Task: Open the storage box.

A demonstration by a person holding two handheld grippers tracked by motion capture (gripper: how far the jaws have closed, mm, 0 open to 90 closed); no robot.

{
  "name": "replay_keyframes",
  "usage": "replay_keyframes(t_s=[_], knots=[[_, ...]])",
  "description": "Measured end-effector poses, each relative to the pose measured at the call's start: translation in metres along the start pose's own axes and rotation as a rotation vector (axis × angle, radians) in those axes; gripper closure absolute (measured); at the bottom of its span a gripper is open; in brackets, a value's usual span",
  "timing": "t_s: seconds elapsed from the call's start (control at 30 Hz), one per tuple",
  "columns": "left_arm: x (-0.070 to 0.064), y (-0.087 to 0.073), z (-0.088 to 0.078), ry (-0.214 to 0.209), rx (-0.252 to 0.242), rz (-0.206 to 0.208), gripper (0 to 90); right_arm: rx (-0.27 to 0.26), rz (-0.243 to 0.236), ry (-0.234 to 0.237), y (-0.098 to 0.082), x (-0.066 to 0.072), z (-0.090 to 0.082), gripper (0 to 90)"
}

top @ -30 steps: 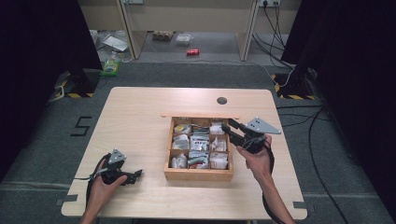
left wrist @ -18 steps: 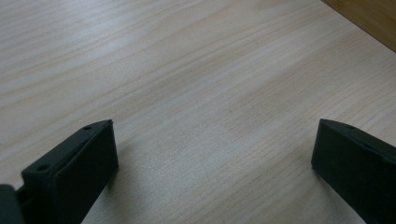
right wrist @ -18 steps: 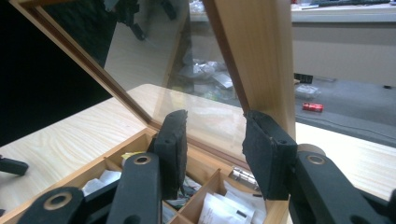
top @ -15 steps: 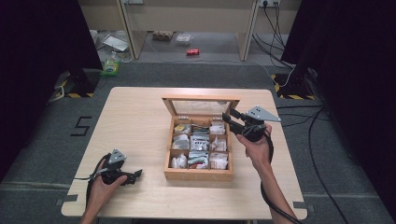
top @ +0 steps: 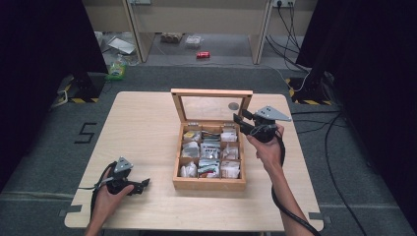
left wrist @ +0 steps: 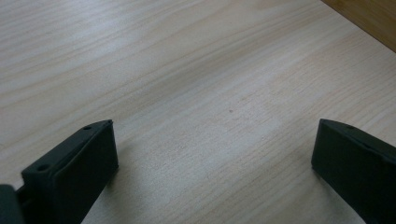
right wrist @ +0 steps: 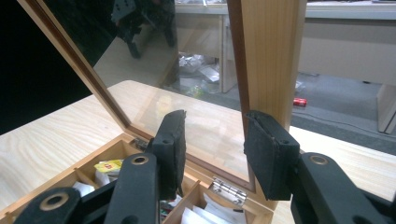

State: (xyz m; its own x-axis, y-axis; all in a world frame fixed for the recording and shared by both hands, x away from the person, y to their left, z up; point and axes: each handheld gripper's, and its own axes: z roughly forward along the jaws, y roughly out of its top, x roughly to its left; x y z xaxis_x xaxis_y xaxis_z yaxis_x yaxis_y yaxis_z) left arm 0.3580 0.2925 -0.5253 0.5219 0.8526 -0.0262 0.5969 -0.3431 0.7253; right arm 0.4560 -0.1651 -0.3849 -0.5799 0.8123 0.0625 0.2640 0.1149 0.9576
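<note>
I've got the tea box (top: 209,157) at the surface's centre, its glass lid (top: 211,105) upright. My right hand-held gripper (right wrist: 212,140), at the lid's 3 o'clock edge, has been spreading, pinching nothing. Next: withdraw clear. Left hand-held gripper (left wrist: 212,154) rests spread, empty.

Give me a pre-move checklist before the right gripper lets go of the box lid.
1. Lid raised upright over the wooden box: ok.
2. Right gripper released from the lid frame: cannot tell; the jaws have just been opening, with the frame's side between them, and contact at the pads is unclear.
3. Lid will stay up unaided: cannot tell.
4. Hinge seated, not twisted: ok.
5. Left gripper out of the way: ok, open, low over the table, apart from the box.
6. Tea bags lying inside their compartments: ok.
</note>
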Motion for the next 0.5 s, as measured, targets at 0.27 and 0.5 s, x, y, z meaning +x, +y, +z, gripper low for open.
replay_keyframes(t_s=[0.27,0.5], knots=[[0.0,0.0,0.0,0.0,0.0,0.0,0.0,0.005,0.01,-0.034,0.004,-0.006,0.008,56.7],[0.0,0.0,0.0,0.0,0.001,0.002,0.0,0.021,0.003,-0.062,0.005,-0.008,0.018,55.4]])
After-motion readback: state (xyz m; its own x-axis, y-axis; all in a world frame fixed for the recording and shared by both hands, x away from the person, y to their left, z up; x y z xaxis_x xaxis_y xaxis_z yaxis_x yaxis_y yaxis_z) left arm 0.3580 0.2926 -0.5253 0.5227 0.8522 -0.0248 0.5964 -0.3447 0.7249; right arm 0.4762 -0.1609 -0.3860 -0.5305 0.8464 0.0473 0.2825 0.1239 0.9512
